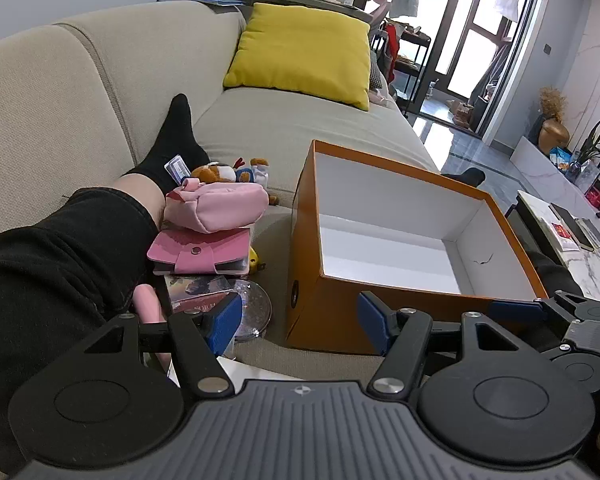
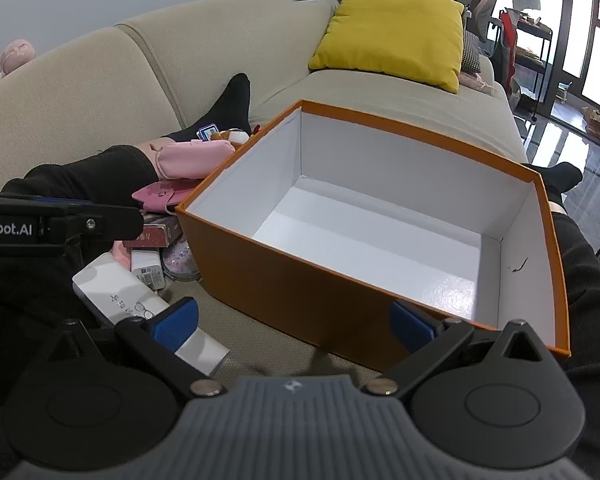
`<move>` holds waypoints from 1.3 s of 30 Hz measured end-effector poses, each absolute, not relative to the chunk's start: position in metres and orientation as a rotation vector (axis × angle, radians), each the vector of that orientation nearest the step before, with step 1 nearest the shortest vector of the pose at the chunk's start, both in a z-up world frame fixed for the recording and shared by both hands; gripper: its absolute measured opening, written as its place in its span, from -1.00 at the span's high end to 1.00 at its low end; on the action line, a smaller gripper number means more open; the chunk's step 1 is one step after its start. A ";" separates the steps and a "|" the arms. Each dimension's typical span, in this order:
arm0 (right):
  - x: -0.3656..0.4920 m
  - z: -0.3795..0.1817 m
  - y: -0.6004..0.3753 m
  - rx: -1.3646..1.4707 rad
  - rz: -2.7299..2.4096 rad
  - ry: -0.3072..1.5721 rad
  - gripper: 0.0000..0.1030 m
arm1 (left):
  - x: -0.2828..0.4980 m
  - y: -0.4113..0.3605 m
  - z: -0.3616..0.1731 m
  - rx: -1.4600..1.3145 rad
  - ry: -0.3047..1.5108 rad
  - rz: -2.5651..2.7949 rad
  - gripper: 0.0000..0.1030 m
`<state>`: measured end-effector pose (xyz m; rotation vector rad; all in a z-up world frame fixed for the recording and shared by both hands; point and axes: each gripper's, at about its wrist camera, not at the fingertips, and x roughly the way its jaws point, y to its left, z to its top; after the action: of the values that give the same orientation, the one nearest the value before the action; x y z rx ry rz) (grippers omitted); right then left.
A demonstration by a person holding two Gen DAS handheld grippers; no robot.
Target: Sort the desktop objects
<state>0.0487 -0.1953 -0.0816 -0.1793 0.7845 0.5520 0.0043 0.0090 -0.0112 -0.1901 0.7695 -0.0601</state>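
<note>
1. Left gripper [image 1: 298, 320]: blue pads spread wide, nothing between them, poised over the beige sofa [image 1: 260, 128] seat beside the box's near corner.
2. Right gripper [image 2: 294, 320]: blue pads likewise wide apart and bare, held over the near orange wall of the box; its tip also visible at 3 o'clock in the left wrist view.
3. Orange box [image 2: 300, 276] with white lining: upright on the seat cushion, lid off, nothing inside, only a small dark scuff on the right inner wall; filling the centre of the right wrist view, at 3 o'clock from centre in the left one.
4. Pile of small things at 9 o'clock from the box, wedged between it and a leg in black trousers [image 1: 60, 264]:
   - pink pouch [image 1: 220, 206] on top, resting on a pink snap wallet [image 1: 200, 254];
   - small plush toy [image 1: 228, 174] just behind the pouch, at its 12 o'clock, with a little blue-and-white card [image 1: 176, 170] beside it;
   - glittery disc [image 1: 252, 312] and a dark printed booklet [image 1: 198, 292] below the wallet, at 6 o'clock;
   - white glasses case [image 2: 140, 308] nearest the camera, partly under the right gripper's left pad, with a white charger [image 2: 148, 268] just past it.
5. Foot in a black sock [image 1: 178, 136] on the seat at 12 o'clock from the pile.
6. Yellow cushion [image 1: 304, 52] against the backrest at 12 o'clock, well apart from the box.
</note>
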 end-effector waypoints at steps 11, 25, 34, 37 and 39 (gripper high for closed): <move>0.050 -0.078 -0.189 -0.212 0.587 0.761 -0.97 | 0.004 0.012 -0.012 -0.195 0.769 -0.054 -0.46; 0.062 -0.049 -0.162 -0.300 0.686 0.666 -0.97 | 0.021 0.031 -0.003 -0.171 0.775 -0.017 -0.46; 0.089 -0.031 -0.135 -0.330 0.751 0.614 -0.91 | 0.044 0.047 -0.001 -0.149 0.791 -0.004 -0.46; 0.104 -0.029 -0.123 -0.356 0.764 0.615 -0.66 | 0.053 0.057 0.000 -0.152 0.794 0.008 -0.45; 0.114 -0.028 -0.115 -0.366 0.774 0.616 -0.48 | 0.058 0.066 0.001 -0.160 0.793 0.016 -0.42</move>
<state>0.1136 -0.1151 -0.0279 -0.3657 0.6158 0.7738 0.0576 0.0658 0.0013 -0.1602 0.7934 0.0158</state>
